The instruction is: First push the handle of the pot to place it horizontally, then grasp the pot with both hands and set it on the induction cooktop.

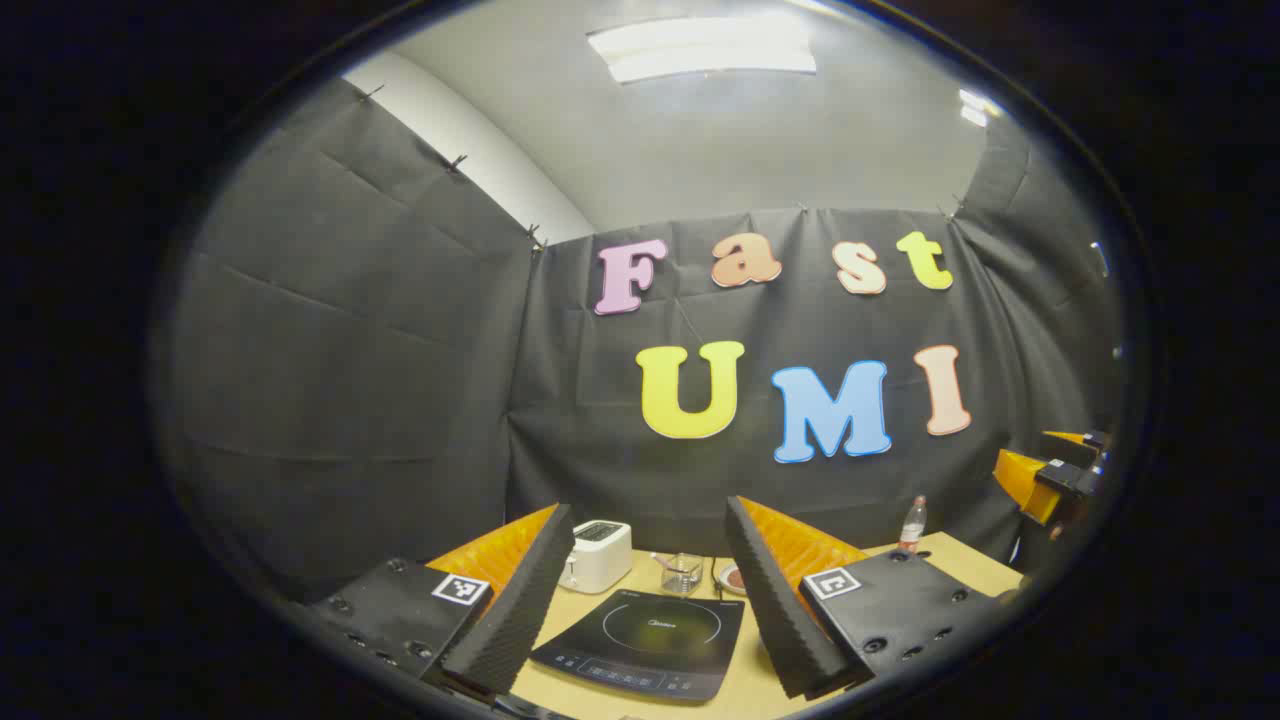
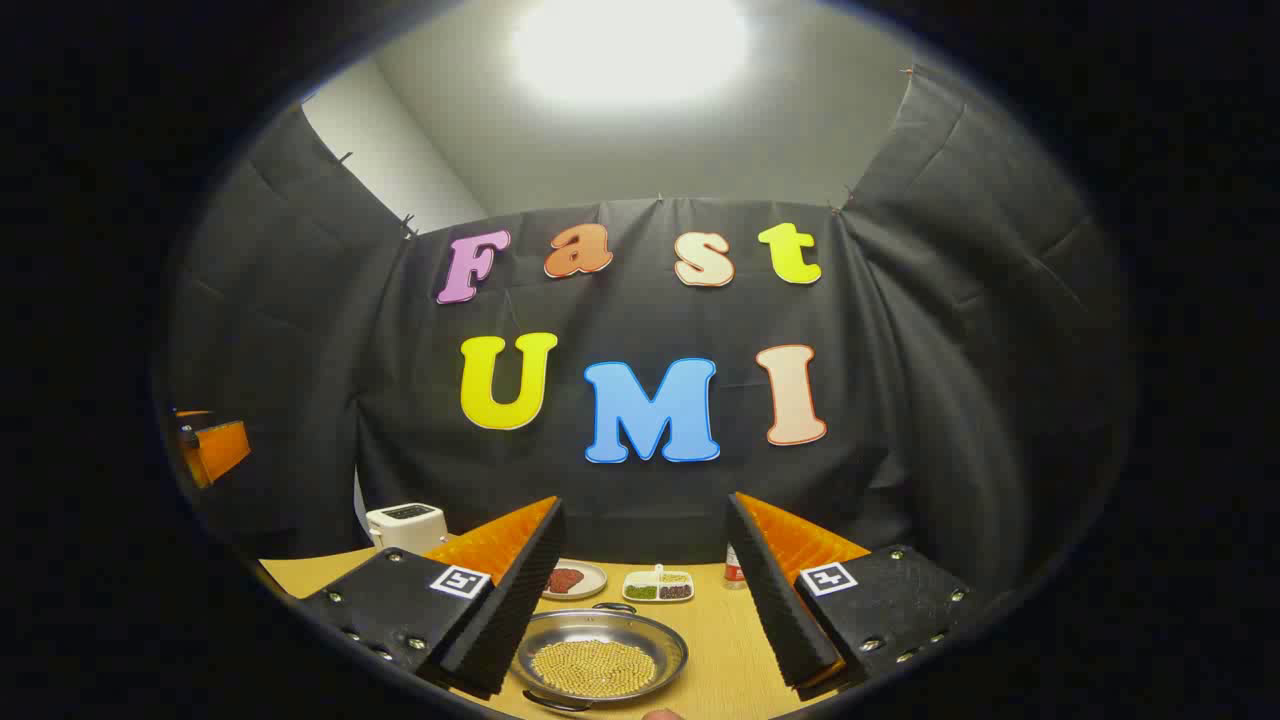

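Spanning both views, the pale wooden counter [image 2: 720, 640] carries everything. Flat black induction cooktop [image 1: 645, 640] lies between the spread fingers of the left hand-held gripper [image 1: 640, 600]. Round silver metal pot [image 2: 600, 655], holding yellow grains, sits between the spread fingers of the right hand-held gripper [image 2: 645, 590], untouched. White toaster [image 1: 597, 555] stands behind the cooktop.

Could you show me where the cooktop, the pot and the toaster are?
Induction cooktop [image 1: 650, 640], left gripper view, on its dark glass top.
Pot [image 2: 598, 662], right gripper view, on the grains inside it.
Toaster [image 1: 598, 556], left gripper view, on its white front side.
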